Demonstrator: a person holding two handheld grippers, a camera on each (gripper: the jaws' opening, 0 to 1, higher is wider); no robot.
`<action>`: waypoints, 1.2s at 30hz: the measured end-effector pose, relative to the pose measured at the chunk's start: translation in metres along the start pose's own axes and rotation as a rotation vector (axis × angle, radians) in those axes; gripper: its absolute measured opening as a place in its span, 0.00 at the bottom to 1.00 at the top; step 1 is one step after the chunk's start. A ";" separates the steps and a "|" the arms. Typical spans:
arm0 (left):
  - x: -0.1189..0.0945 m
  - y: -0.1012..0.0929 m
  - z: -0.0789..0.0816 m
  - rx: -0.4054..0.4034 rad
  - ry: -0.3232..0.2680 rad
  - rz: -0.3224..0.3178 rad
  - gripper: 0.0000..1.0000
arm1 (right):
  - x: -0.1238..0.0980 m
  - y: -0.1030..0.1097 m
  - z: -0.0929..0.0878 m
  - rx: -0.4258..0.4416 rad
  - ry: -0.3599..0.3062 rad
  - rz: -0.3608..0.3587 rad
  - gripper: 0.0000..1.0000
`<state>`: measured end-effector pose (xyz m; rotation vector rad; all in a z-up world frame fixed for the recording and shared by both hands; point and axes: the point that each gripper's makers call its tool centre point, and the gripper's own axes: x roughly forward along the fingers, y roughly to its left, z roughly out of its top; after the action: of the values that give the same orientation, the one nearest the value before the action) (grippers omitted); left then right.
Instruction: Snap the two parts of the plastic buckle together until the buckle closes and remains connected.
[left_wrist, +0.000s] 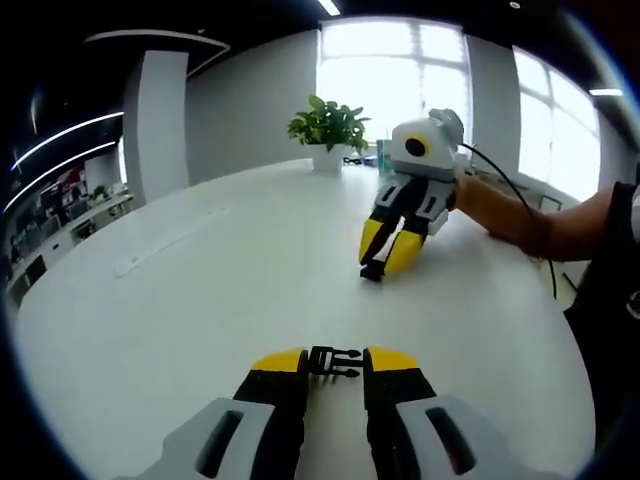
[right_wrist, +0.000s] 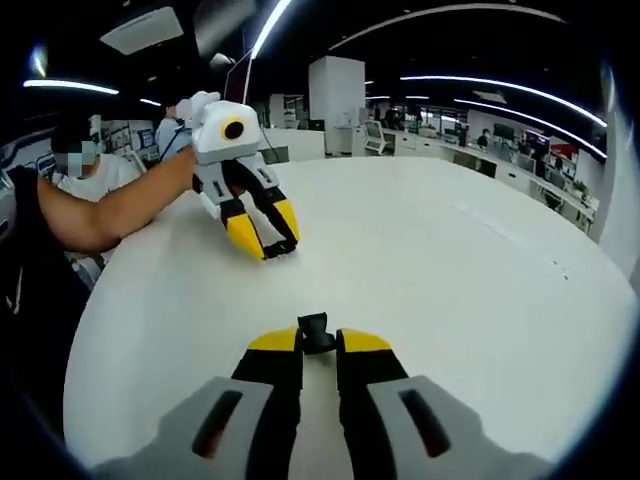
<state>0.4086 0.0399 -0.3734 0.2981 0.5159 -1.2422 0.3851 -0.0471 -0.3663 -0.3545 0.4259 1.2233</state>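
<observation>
Your left gripper (left_wrist: 335, 362) has its jaws clamped on the pronged buckle half (left_wrist: 335, 361); your right gripper (right_wrist: 317, 338) pinches the socket half (right_wrist: 314, 332), both low over the white counter (left_wrist: 200, 300), well apart; bring the right one in from two o'clock, align prongs squarely, then press.

Light, left gripper view: strong daylight from the windows (left_wrist: 420, 60), blown out to white; ceiling strip lights (left_wrist: 60, 140) at the dim left.
Light, right gripper view: dark ceiling, thin bright light strips (right_wrist: 480, 85).
Table (left_wrist: 200, 300): evenly bright, mild sheen, soft faint shadows.
Distortion: heavy fisheye; straight lines bow toward the edges.
Focus: centre fairly sharp; background and edges soft, far office blurred.
</observation>
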 end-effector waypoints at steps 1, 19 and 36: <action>0.000 0.000 -0.001 0.000 0.002 -0.004 0.20 | 0.000 0.004 0.000 -0.005 -0.007 0.019 0.11; 0.000 -0.004 -0.003 0.005 0.010 -0.019 0.20 | -0.004 0.002 0.001 -0.025 -0.013 0.008 0.12; 0.002 -0.002 -0.005 0.015 0.016 -0.006 0.21 | -0.008 -0.067 -0.015 0.250 0.031 -0.334 0.11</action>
<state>0.4063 0.0399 -0.3787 0.3195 0.5222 -1.2502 0.4442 -0.0816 -0.3732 -0.2193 0.5179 0.8299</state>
